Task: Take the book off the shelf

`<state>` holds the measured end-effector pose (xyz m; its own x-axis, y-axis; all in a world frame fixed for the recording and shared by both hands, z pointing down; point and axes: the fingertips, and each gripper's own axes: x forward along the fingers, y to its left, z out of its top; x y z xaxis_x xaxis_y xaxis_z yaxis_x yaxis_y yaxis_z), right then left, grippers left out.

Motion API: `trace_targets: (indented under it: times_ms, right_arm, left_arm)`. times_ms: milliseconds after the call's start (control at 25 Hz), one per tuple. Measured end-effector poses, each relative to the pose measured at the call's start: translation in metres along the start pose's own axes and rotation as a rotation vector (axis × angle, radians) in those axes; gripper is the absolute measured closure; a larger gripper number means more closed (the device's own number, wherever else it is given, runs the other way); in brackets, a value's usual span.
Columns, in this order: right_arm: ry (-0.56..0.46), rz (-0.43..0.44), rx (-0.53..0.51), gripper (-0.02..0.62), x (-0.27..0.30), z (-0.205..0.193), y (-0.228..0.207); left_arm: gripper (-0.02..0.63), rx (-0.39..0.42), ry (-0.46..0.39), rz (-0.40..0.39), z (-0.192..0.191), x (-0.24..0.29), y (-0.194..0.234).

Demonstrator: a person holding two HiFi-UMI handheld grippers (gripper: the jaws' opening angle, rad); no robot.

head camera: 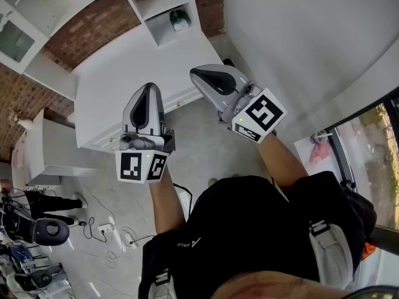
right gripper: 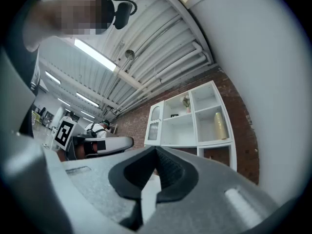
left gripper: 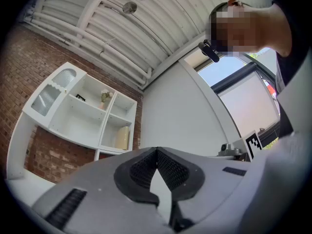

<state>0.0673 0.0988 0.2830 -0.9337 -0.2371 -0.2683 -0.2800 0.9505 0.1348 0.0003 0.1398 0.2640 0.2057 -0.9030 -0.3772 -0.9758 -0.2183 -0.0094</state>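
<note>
A white shelf unit [head camera: 163,8] hangs on the brick wall ahead of me. In its lower right compartment stands a pale cream book [left gripper: 122,137], which also shows as a cream book [right gripper: 220,123] in the right gripper view. From the head view, a pale greenish thing [head camera: 179,20] sits in that compartment. My left gripper [head camera: 149,87] is held up in front of me, jaws shut and empty, well short of the shelf. To its right my right gripper [head camera: 195,73] is likewise shut with nothing in it. Both point towards the shelf, with jaw tips meeting at the left gripper [left gripper: 157,149] and the right gripper [right gripper: 156,149].
A white counter [head camera: 124,67] runs below the shelf. A small plant [left gripper: 104,97] stands in an upper compartment, and a glass-door section [left gripper: 52,89] is at the left. A white wall [head camera: 299,36] rises at the right. Cables and a power strip [head camera: 107,232] lie on the concrete floor.
</note>
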Motion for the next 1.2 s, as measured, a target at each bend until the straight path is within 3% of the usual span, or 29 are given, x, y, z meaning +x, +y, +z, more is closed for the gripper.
trace_targets:
  times_ms: [200, 600, 920, 1200]
  right_arm:
    - [-0.01, -0.008, 0.005, 0.595, 0.032, -0.002, 0.013]
    - [0.004, -0.103, 0.026, 0.594, 0.089, -0.008, 0.003]
    - [-0.002, -0.158, 0.024, 0.594, 0.124, -0.007, -0.042]
    - [-0.018, -0.178, 0.004, 0.594, 0.171, -0.017, -0.123]
  left_arm:
    - [0.607, 0.002, -0.011, -0.004, 0.008, -0.013, 0.034]
    - [0.607, 0.005, -0.032, -0.024, 0.014, -0.029, 0.106]
    - [0.607, -0.015, -0.039, -0.034, 0.003, -0.007, 0.145]
    - [0.607, 0.005, -0.031, -0.033, -0.023, 0.056, 0.185]
